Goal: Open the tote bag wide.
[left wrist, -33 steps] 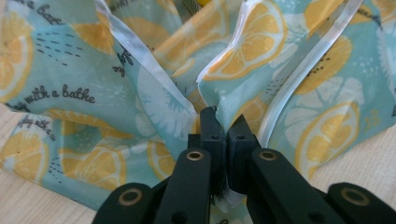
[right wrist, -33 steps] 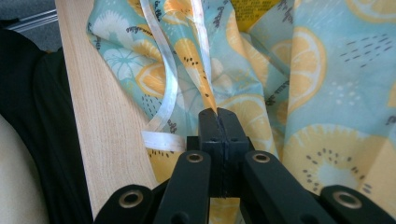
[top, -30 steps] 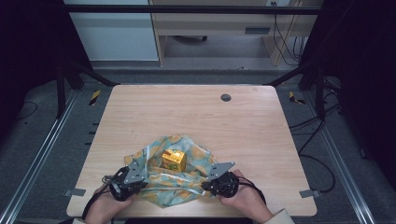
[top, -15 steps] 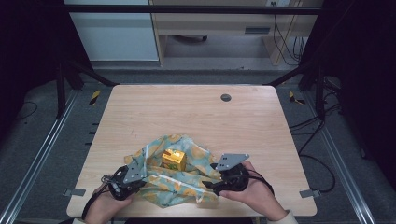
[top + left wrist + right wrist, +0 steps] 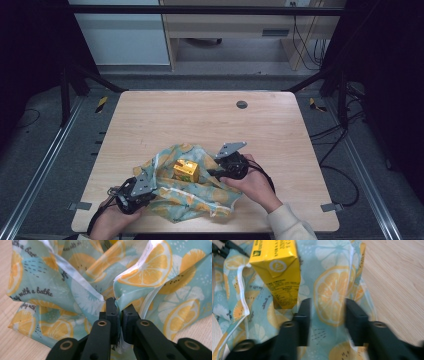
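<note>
The left gripper (image 5: 119, 312) is pinching the soft, floppy cloth (image 5: 195, 192) lying mid-table around a light, stiff carton (image 5: 186, 170), while the right gripper (image 5: 327, 315), jaws just closing but apart, is probably seeking a folded hem.

Carton (image 5: 277, 270) top: cut off by right gripper view's upper edge.
Cloth (image 5: 150, 277) edges: cropped in left gripper view.
Carton print: too small to read.

Each gripper (image 5: 134, 192) is black with a grey three-cornered plate on top and a dark cable trailing behind; brass-coloured rivets stud the flat black links behind the jaws. The arm behind the right gripper (image 5: 223, 173) wears a cream sleeve (image 5: 290, 225)
</note>
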The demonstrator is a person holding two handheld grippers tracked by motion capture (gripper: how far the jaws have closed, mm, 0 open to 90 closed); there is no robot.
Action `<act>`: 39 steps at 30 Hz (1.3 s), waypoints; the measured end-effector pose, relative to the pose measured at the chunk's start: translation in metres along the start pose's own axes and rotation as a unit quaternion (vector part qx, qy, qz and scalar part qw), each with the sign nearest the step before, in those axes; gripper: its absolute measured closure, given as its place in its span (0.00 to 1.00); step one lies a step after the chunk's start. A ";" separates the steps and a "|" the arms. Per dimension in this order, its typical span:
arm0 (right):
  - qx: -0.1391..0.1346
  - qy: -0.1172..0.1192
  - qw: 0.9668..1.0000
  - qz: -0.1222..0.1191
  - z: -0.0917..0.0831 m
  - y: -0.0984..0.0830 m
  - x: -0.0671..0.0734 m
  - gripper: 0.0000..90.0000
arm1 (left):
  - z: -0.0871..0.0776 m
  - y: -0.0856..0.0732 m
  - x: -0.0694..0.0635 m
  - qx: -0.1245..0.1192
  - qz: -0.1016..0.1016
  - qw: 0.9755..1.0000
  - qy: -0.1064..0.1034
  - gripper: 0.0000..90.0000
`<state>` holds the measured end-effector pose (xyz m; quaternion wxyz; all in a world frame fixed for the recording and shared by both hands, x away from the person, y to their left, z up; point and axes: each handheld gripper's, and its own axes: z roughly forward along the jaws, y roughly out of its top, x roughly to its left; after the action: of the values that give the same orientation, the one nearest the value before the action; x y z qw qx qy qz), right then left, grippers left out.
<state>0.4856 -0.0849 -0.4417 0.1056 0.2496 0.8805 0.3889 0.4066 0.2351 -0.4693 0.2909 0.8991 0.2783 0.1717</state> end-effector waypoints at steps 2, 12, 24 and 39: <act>-0.007 0.001 1.000 -0.003 -0.001 0.000 0.003 0.87 | -0.002 0.001 -0.001 -0.009 -0.003 1.000 -0.006 0.89; -0.035 -0.001 0.999 -0.001 -0.012 0.000 0.005 0.96 | -0.012 0.017 -0.017 -0.068 0.005 0.997 -0.037 0.42; -0.056 0.001 0.998 0.003 -0.019 0.005 0.003 0.98 | -0.001 0.042 0.010 -0.124 -0.027 0.991 -0.052 0.33; -0.063 0.002 0.998 0.007 -0.019 0.008 0.001 0.98 | 0.044 0.042 0.010 -0.062 0.017 0.995 -0.071 0.29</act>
<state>0.4805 -0.0919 -0.4230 0.1171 0.2477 0.8526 0.4449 0.4516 0.1938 -0.4753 0.3621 0.8939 0.2303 0.1293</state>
